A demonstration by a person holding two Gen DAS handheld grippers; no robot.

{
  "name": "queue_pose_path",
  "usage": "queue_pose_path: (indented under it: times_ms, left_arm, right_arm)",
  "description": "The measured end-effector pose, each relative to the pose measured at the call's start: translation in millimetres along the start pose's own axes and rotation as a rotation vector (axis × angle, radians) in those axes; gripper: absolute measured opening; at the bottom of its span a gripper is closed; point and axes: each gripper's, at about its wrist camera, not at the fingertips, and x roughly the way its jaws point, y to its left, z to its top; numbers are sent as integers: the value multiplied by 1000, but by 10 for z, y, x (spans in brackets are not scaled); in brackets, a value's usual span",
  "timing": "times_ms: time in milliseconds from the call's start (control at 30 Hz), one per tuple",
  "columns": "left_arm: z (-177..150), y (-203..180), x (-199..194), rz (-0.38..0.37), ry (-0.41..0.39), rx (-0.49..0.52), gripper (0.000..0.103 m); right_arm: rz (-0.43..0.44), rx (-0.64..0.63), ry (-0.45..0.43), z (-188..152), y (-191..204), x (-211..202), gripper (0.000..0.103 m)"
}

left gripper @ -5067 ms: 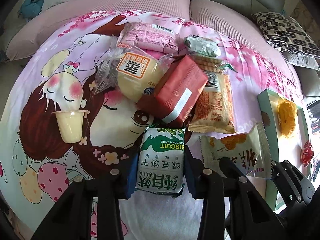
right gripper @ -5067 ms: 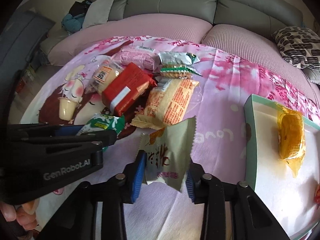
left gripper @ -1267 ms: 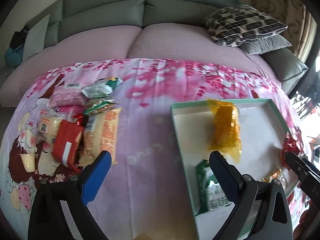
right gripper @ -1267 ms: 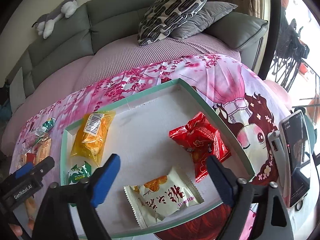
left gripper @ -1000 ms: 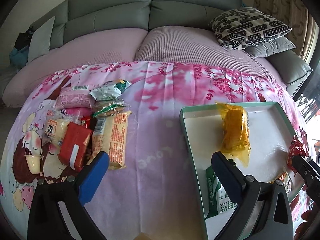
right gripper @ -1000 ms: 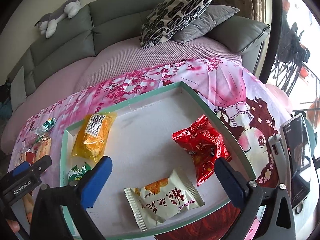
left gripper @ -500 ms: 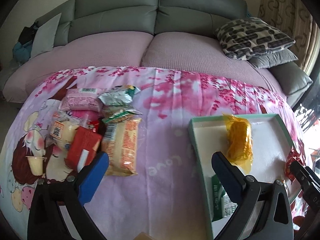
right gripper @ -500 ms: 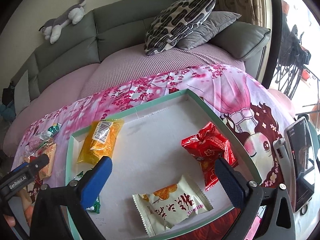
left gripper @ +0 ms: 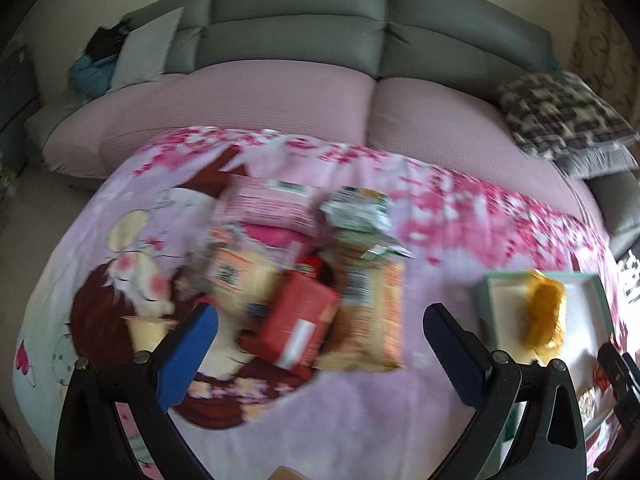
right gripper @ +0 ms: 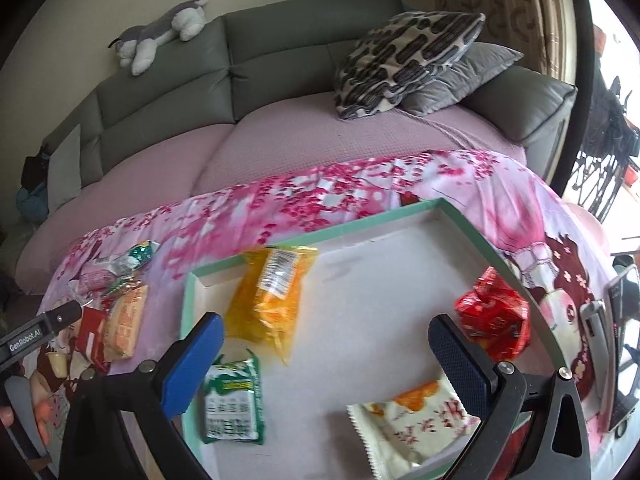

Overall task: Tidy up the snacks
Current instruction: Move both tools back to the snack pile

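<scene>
Cartoon-print pink sheet (right gripper: 500, 196), snack pile (left gripper: 304, 280) left, green-rimmed tray (right gripper: 496, 256) right

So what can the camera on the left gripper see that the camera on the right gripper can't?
Only the left wrist view shows the whole snack pile close up, with the pink pack behind the red pack.

Only the right wrist view shows the green biscuit pack, the red bag and the cream packet clearly, lying in the tray, plus the toy dog.

Both show the yellow bag in the tray, the flowery cloth and open gripper jaws.
</scene>
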Motion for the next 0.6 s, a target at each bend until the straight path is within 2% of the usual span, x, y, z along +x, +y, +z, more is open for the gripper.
queue_pose_path:
  times_ms: [133,433,600]
  left_arm:
    - [58,298,-24,45,-23,-46,102]
    - [96,924,11,74,-20,-164,102]
    - [92,1085,84,66,-1,-191,102]
  right_arm:
    - [31,-49,3,4,265,42,103]
    - [107,-127,17,-43,769,102,103]
    - [143,-180,29,-94,1058,134,103]
